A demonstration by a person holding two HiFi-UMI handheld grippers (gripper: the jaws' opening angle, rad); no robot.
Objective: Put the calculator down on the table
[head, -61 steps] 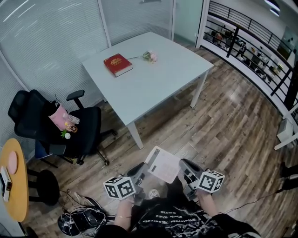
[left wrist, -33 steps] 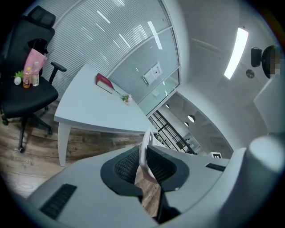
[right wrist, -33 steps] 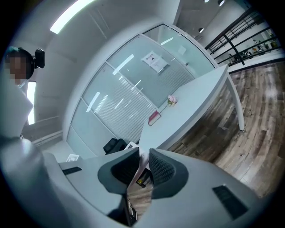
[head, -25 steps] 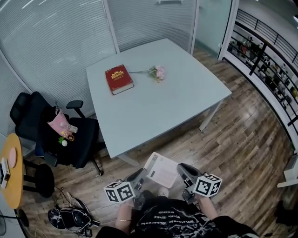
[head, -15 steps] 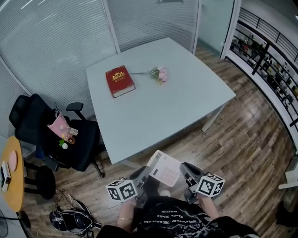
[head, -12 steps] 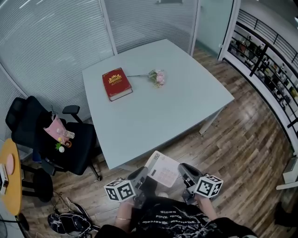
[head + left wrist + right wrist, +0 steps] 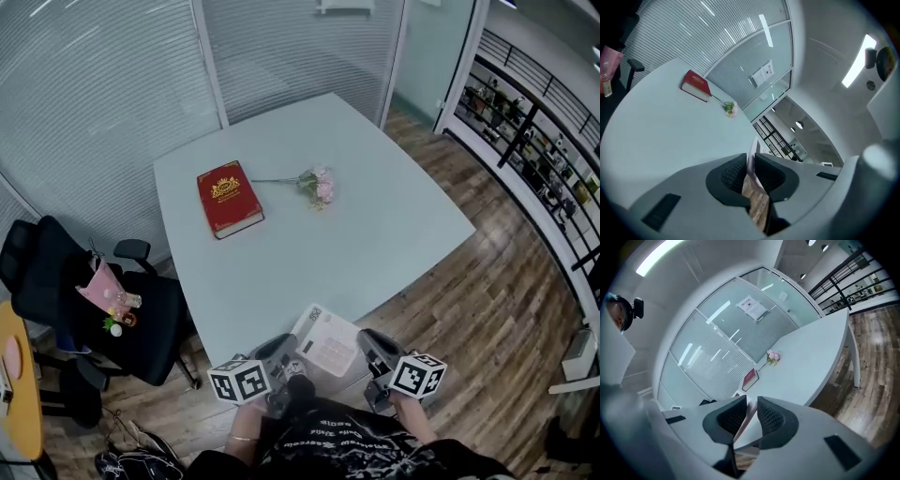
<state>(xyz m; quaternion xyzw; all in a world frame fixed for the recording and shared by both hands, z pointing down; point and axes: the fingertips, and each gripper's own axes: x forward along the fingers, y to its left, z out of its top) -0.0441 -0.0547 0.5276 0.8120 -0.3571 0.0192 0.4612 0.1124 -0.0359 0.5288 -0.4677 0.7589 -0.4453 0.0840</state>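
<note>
Left gripper (image 7: 284, 352) and right gripper (image 7: 368, 349) each pinch an opposite edge of the white calculator (image 7: 327, 339), their jaws drawn narrow on its thin sides. The calculator is held face up at the near edge of the pale table (image 7: 394, 225), not laid on it. On the table's far half lies a red book (image 7: 228, 198), with pink flowers (image 7: 317, 184) just beside it. A black office chair (image 7: 141, 309) stands off the table's left side.

Grey fingers (image 7: 774, 418) pinching pale calculator (image 7: 744, 422) (edge-on), white table (image 7: 806, 363) beyond, red book (image 7: 750, 378), pink flowers (image 7: 773, 356)
</note>
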